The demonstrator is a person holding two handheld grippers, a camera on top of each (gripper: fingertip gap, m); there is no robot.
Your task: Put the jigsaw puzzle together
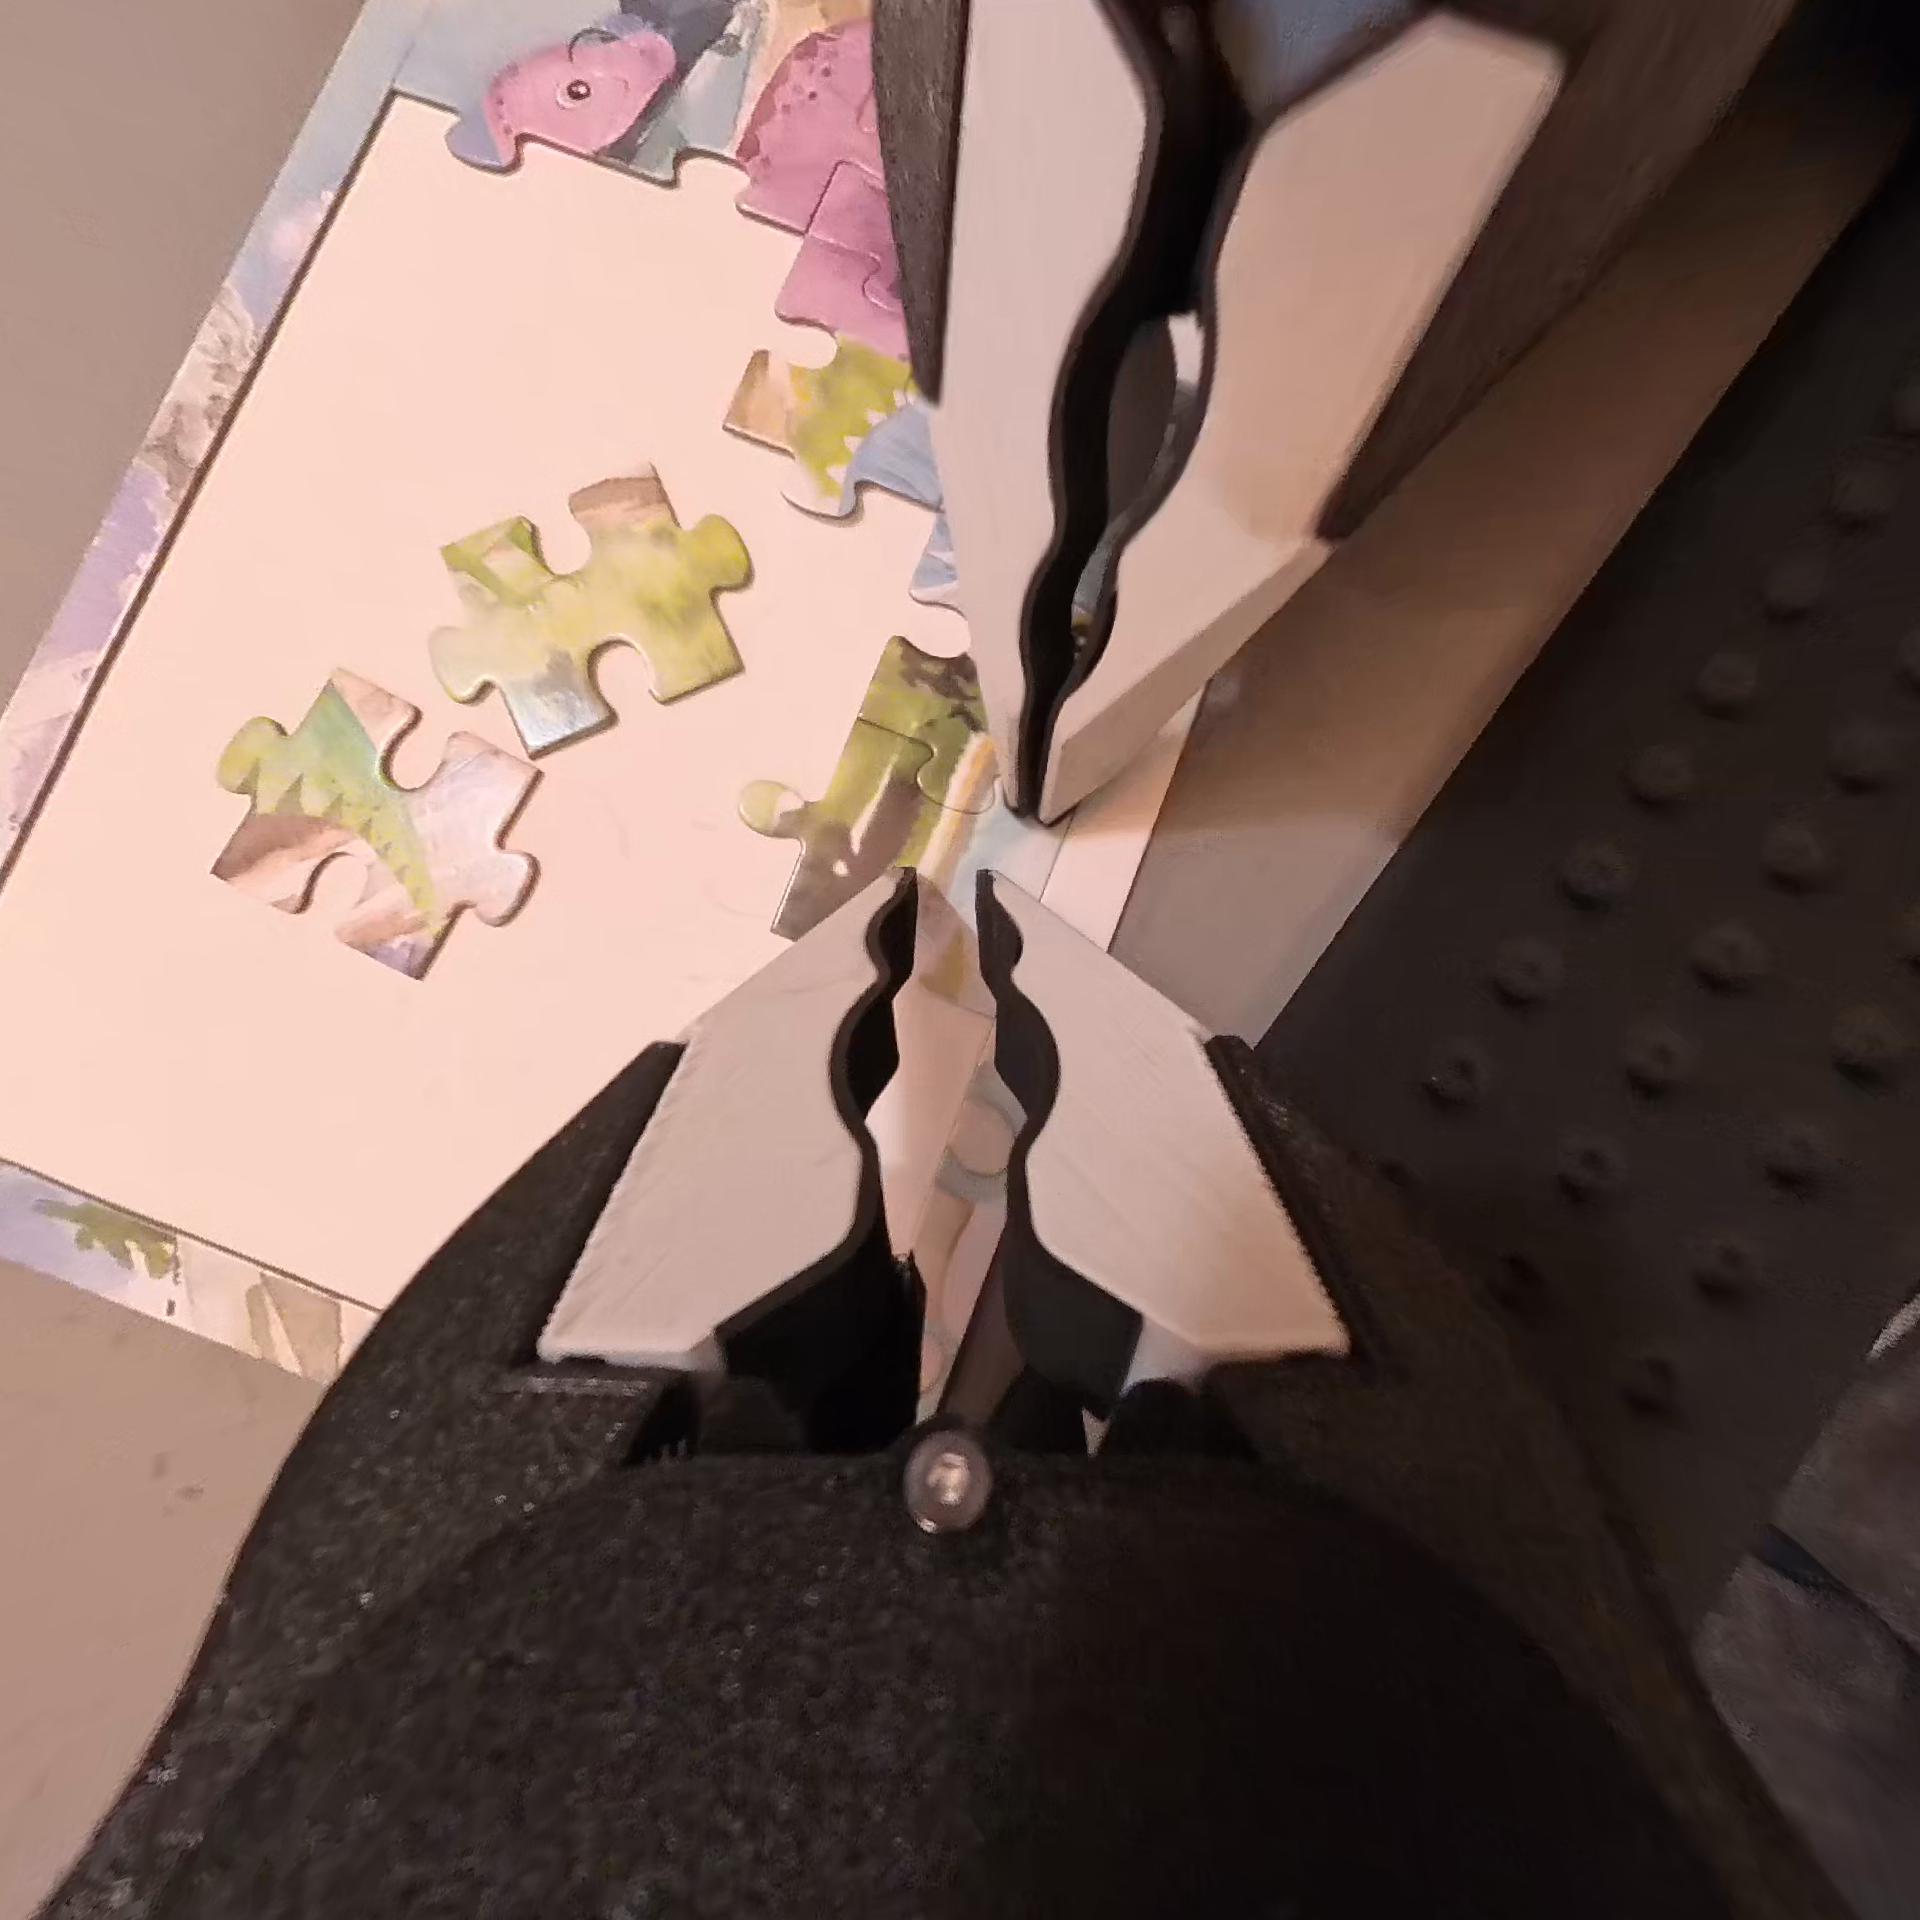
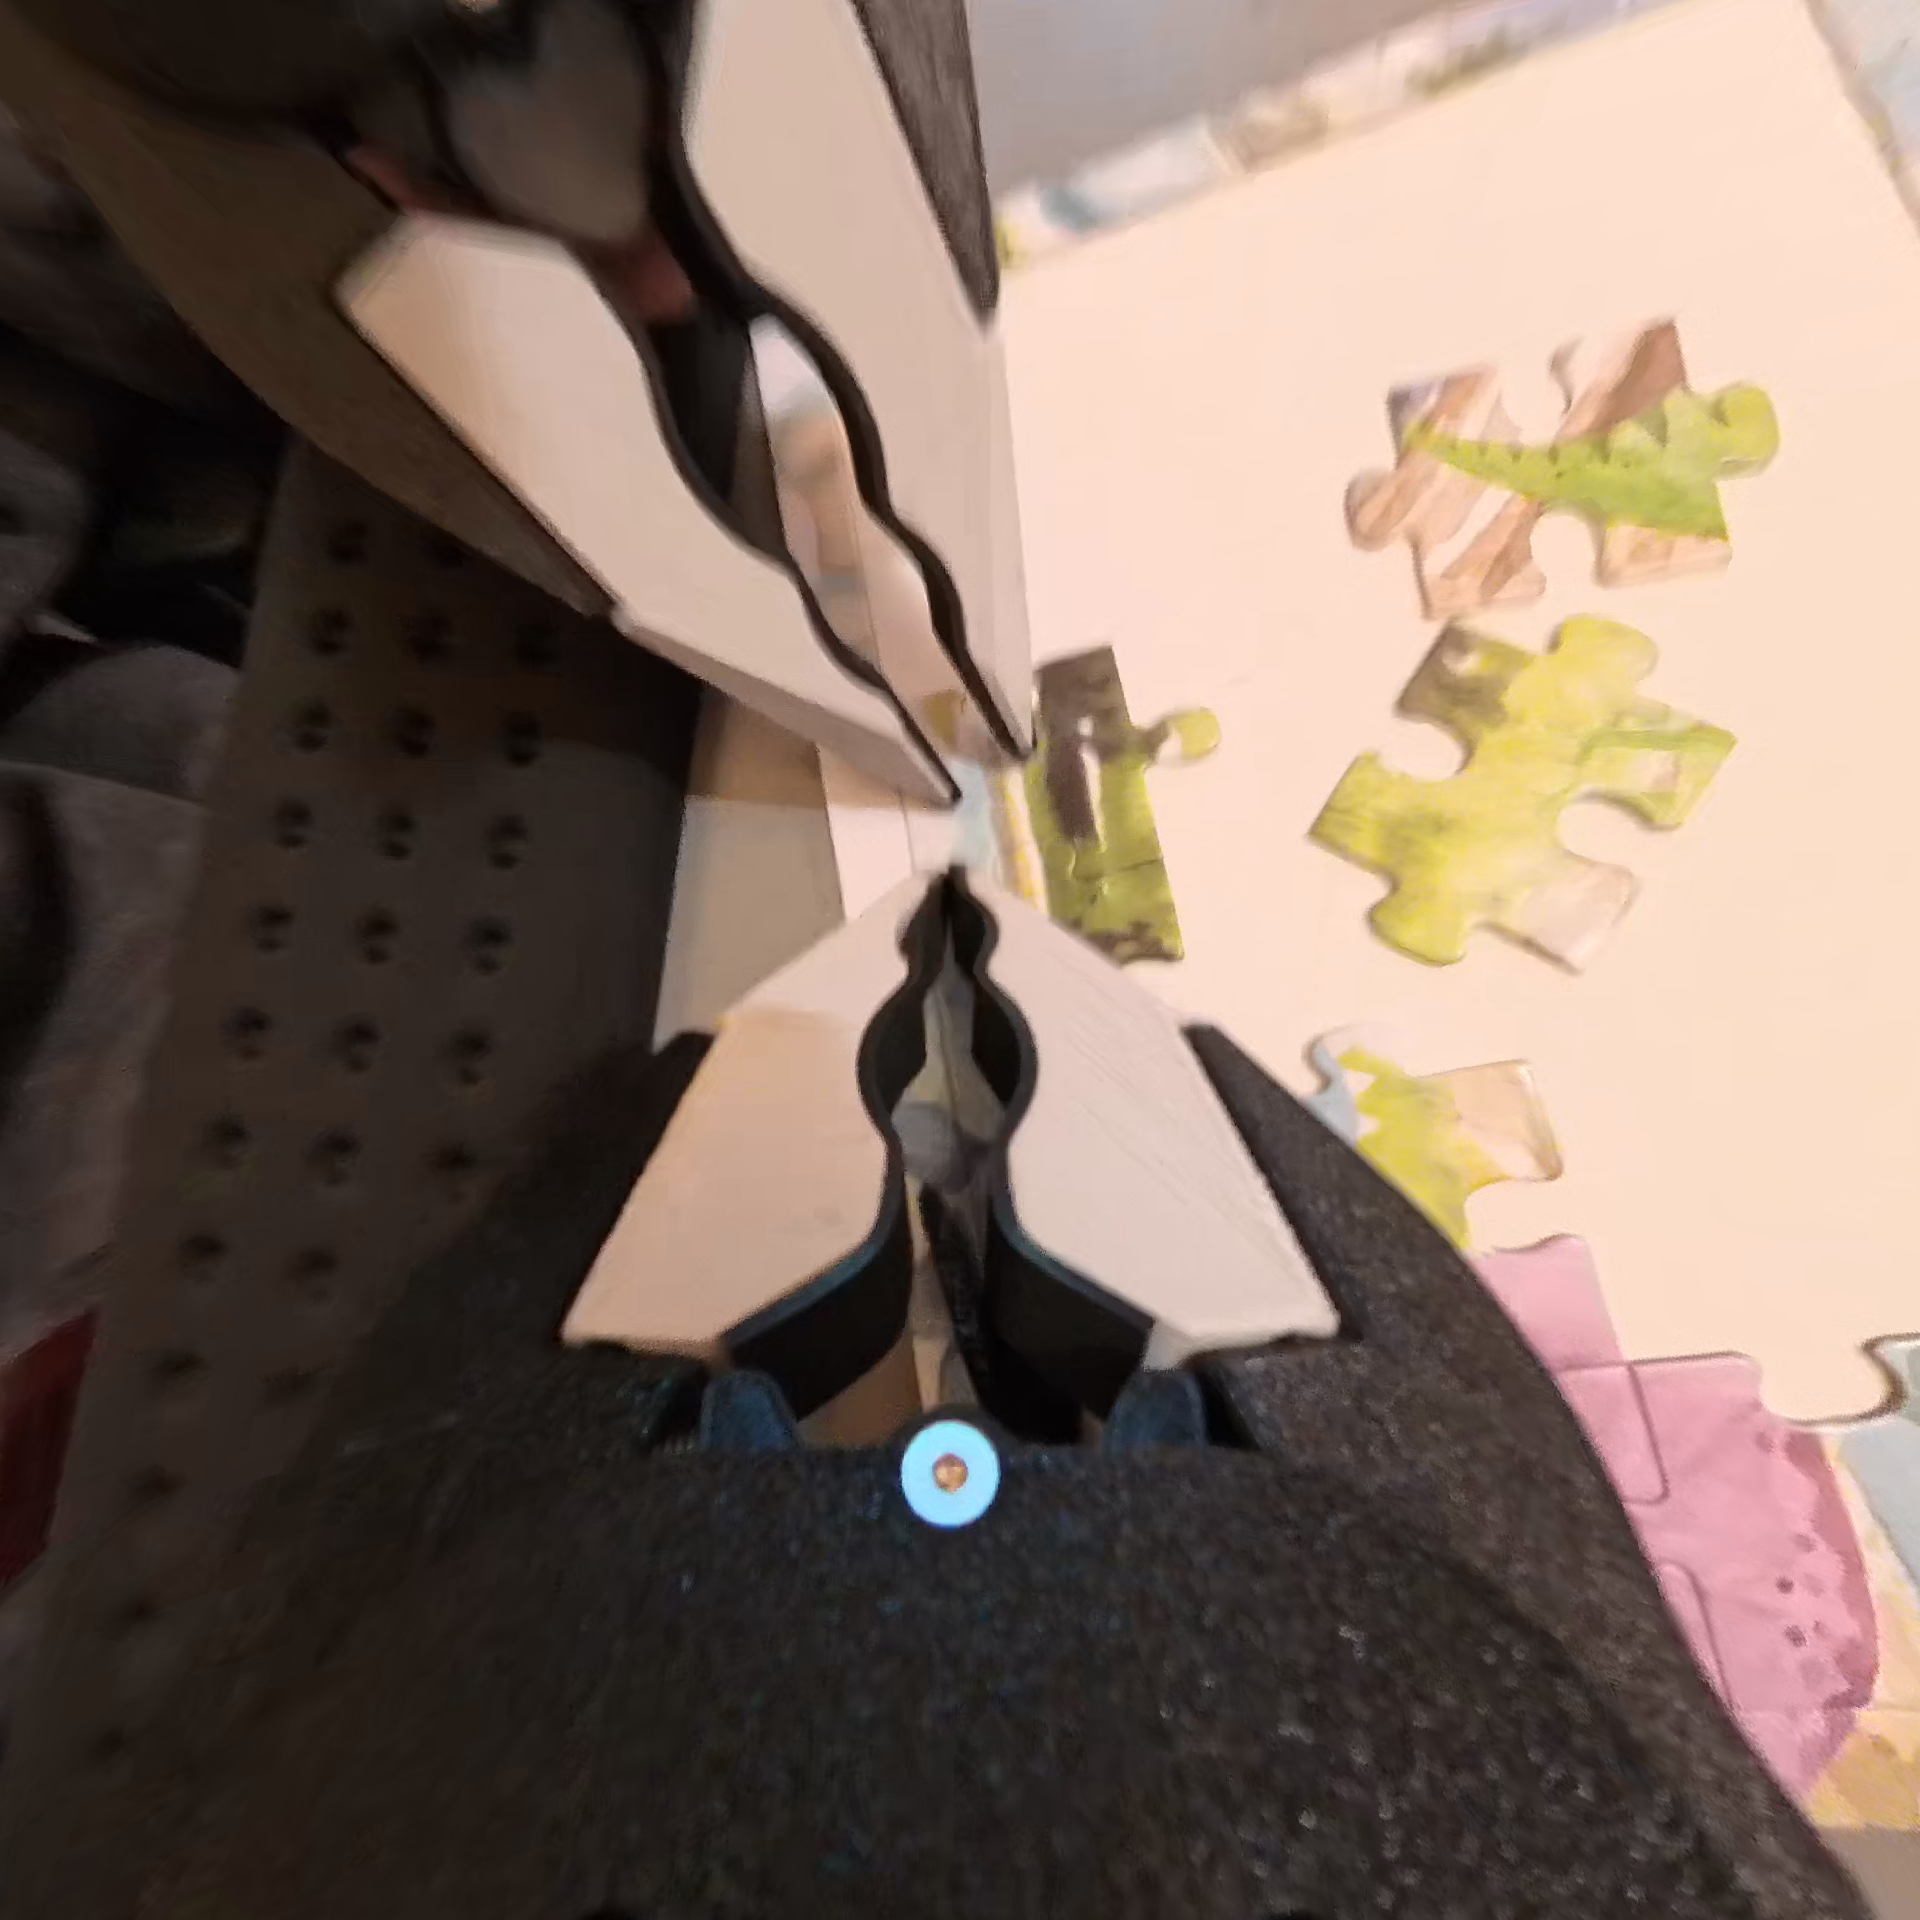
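Judging from how the pieces lie, the puzzle is only partly assembled: the puzzle tray [image 1: 312,260] shows a broad bare cream floor through the middle of the left wrist view, with a joined pink-and-purple patch [image 1: 821,166] along the top of the frame and a short run of fitted green pieces [image 1: 894,769] at the tray's right border. Two loose green pieces [image 1: 592,613] lie apart from each other on the bare floor at centre left, not yet locked to anything, and the piece below them [image 1: 374,821] sits at a tilt. The left gripper [image 1: 948,883] comes up from the bottom centre with its jaws nearly closed, a narrow gap left between the tips; something pale shows in that gap, but whether it is a held piece or the tray behind I cannot tell. The right gripper [image 2: 951,883] at bottom centre of its own view has its tips practically touching, and again I cannot tell whether anything is pinched. Both tips meet just beside the fitted green run at the tray edge, near the dark dimpled mat [image 1: 1662,831]. Most of the tray remains to be filled.
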